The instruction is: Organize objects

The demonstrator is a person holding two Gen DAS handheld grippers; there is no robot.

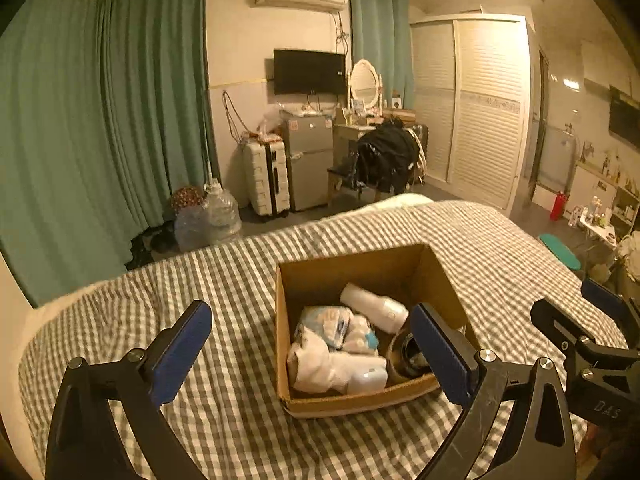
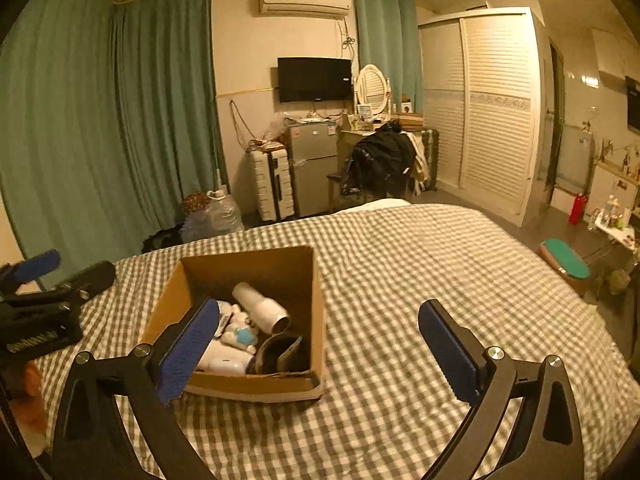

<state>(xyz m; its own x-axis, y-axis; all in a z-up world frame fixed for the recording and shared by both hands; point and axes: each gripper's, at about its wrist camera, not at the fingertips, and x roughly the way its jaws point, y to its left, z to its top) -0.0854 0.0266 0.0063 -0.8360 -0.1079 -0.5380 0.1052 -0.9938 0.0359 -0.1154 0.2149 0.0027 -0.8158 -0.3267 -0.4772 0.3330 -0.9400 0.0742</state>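
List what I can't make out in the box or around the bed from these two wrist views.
- Cardboard box: its near right contents are behind the left gripper finger in the left view.
- Right view: the right gripper finger covers the white packets.
- Dark round item: too dim to identify.
- Bed: near edge cut off in both views.

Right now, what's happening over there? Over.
Left gripper open, empty. Right gripper open, empty. Cardboard box on checked bedspread, items inside. Nothing in the way.
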